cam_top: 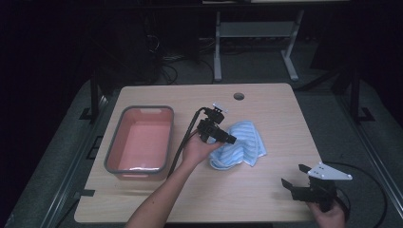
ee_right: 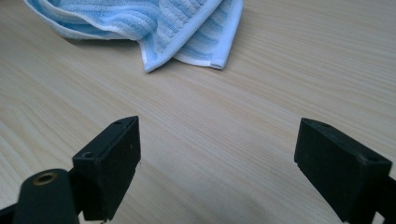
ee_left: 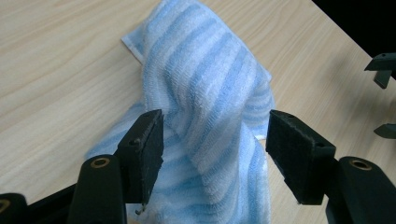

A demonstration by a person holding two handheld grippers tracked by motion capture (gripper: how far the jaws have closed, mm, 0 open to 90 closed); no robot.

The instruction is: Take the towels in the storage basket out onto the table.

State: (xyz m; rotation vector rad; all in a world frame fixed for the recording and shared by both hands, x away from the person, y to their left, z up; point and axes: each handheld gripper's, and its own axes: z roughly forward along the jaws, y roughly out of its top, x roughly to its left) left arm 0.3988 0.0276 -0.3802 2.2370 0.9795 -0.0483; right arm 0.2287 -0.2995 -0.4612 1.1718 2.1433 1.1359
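Observation:
A blue-and-white striped towel [cam_top: 243, 144] lies crumpled on the wooden table [cam_top: 266, 109], right of its middle. My left gripper [cam_top: 227, 137] reaches over the towel's left part. In the left gripper view a raised fold of the towel [ee_left: 210, 93] runs between the jaws of the left gripper [ee_left: 215, 149], which stand apart; the right pad is off the cloth. My right gripper [cam_top: 293, 175] hovers open near the table's front right corner. In the right gripper view that gripper [ee_right: 217, 163] has bare wood between its jaws, with the towel [ee_right: 154, 23] farther off.
A pink bin with a grey rim [cam_top: 111, 147] stands at the table's left, its inside bare. A round cable hole [cam_top: 238, 96] sits near the far edge. The right gripper [ee_left: 383, 98] shows at the right border of the left gripper view. Dark floor and a metal stand lie beyond the table.

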